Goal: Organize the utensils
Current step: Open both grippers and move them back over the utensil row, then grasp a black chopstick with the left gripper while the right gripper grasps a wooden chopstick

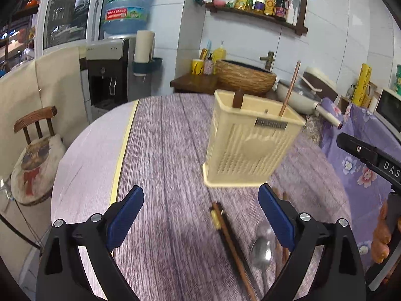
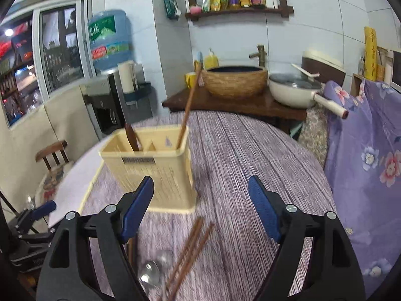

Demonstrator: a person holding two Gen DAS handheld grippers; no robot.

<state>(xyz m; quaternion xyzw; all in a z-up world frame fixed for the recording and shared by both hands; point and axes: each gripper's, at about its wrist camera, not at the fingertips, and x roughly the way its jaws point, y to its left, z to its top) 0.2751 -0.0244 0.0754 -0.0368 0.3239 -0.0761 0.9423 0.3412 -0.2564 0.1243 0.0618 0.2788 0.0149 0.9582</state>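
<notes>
- The left gripper (image 1: 200, 215) has its blue pads spread wide with nothing between them; it hangs over the loose utensils, likely ready for the next pick.
- The right gripper (image 2: 200, 205) is likewise gaping and empty, angled down toward the table.
- The cream utensil holder (image 1: 250, 145) stands upright on the round table (image 1: 163, 150), at twelve o'clock from both tools, within easy reach for drops.
- In the holder, one chopstick (image 2: 186, 110) leans in the compartment at three o'clock, and a dark wooden handle (image 2: 132, 138) sits in the one at nine o'clock, apparently sorted by kind.
- Not yet sorted, at six o'clock from the holder: a chopstick pair (image 1: 230, 240), a metal spoon (image 1: 262, 248), and more chopsticks (image 2: 190, 250) lying flat.
</notes>
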